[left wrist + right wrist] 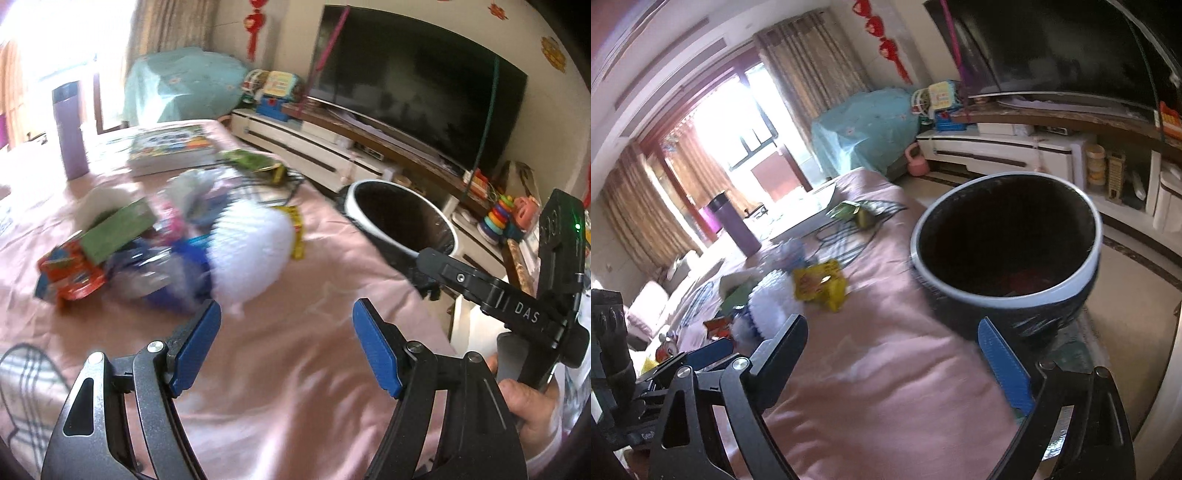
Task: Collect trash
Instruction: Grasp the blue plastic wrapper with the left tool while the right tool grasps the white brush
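Observation:
A heap of trash lies on the pink cloth [314, 369]: a white foam net [247, 254], a green box [118, 230], a red wrapper [70, 273] and a yellow wrapper [295, 229]. My left gripper [286, 314] is open and empty, just short of the foam net. The dark-lined trash bin with a white rim [960, 291] stands off the table's right edge, with something red inside [1027, 280]. My right gripper [892, 328] is open and empty, its right pad against the bin's near side. In the right wrist view the yellow wrapper [822, 284] lies left of the bin.
A purple bottle [70, 133] and a stack of books [170, 147] stand at the table's far end, with a green wrapper [255, 162] near them. A television [413, 92] on a low white cabinet [306, 147] fills the right side. A hand [528, 402] holds the right gripper's handle.

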### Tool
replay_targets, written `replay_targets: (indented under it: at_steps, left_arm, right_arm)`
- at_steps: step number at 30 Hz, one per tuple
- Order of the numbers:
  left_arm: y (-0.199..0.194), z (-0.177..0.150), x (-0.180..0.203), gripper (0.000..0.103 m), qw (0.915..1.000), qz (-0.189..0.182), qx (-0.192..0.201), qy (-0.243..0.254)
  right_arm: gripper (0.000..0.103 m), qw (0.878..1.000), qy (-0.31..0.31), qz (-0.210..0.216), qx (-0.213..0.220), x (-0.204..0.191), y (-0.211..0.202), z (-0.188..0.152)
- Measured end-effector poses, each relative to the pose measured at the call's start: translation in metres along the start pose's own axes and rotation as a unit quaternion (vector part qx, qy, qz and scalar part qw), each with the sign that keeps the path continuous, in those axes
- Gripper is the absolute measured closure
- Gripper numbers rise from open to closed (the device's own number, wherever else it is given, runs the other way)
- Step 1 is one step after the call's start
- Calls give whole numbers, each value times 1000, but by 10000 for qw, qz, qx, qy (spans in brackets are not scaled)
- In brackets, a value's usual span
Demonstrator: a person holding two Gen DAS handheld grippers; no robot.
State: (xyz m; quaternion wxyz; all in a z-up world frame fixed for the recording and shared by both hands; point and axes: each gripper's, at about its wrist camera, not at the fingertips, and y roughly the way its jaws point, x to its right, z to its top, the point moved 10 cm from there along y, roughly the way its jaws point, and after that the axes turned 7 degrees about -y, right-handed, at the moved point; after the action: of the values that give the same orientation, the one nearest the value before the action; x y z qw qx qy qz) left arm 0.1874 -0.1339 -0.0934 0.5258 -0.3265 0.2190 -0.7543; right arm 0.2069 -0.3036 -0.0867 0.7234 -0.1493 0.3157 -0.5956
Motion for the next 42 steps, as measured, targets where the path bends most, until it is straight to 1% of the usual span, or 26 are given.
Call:
replay_targets:
  at_steps: [10,16,19,21,22,23,24,25,28,30,31,32,33,34,35,36,37,38,42]
  left_arm:
    - [-14,-12,-71,27,9978,393,18,-538]
    - [-13,-10,-97,27,9953,560,6,-790]
    - [-9,-4,-103,27,9947,525,-23,-886]
    - [-7,-1,-103,27,9948,476,-33,-901]
    - [-6,2,-101,27,9950,448,-41,-896]
    - [-4,4,-99,27,9952,438,-37,-874]
    - [-2,7,-97,27,9955,447,-32,-833]
    - [2,9,-96,27,9958,484,-29,-774]
    - [12,13,-94,27,9961,549,-66,-695]
    - [22,14,-94,27,9960,579,-127,-674]
    - [27,13,-94,28,9959,596,-163,-665]
    - [33,12,-95,31,9957,632,-205,-643]
    - [37,12,-96,38,9956,655,-236,-623]
    - [42,10,-97,56,9956,662,-302,-598]
    - [47,7,-96,67,9954,619,-421,-602]
    - [49,5,-97,68,9952,626,-451,-602]
    - [48,4,-97,73,9954,641,-421,-576]
    - [46,3,-96,88,9958,648,-391,-521]
    - [35,-2,-91,91,9967,590,-347,-433]
  right_arm:
    - [8,9992,-179,313,-157,-44,17,-13]
    - [9,9979,-437,408,-232,-68,30,-16]
    - [18,9969,-565,436,-331,-78,42,-19]
    - [26,9963,-574,485,-414,-82,50,-20]
    - [28,9960,-576,506,-450,-83,54,-19]
    - [32,9959,-582,519,-469,-85,58,-19]
    - [37,9956,-594,531,-490,-86,62,-18]
    - [39,9955,-603,537,-502,-87,66,-16]
    - [50,9950,-604,576,-545,-88,76,-12]
    - [59,9945,-613,622,-582,-90,83,-9]
    - [61,9941,-629,649,-604,-91,88,-7]
    - [66,9936,-647,682,-628,-93,92,-6]
    - [73,9930,-663,729,-658,-95,95,-6]
    - [79,9921,-680,786,-699,-98,99,-7]
    - [90,9914,-705,822,-739,-101,100,-9]
    - [91,9910,-738,826,-754,-103,101,-9]
    - [92,9907,-786,835,-738,-105,100,-9]
    - [93,9903,-833,860,-702,-107,97,-10]
    - [93,9902,-854,947,-579,-111,78,-10]
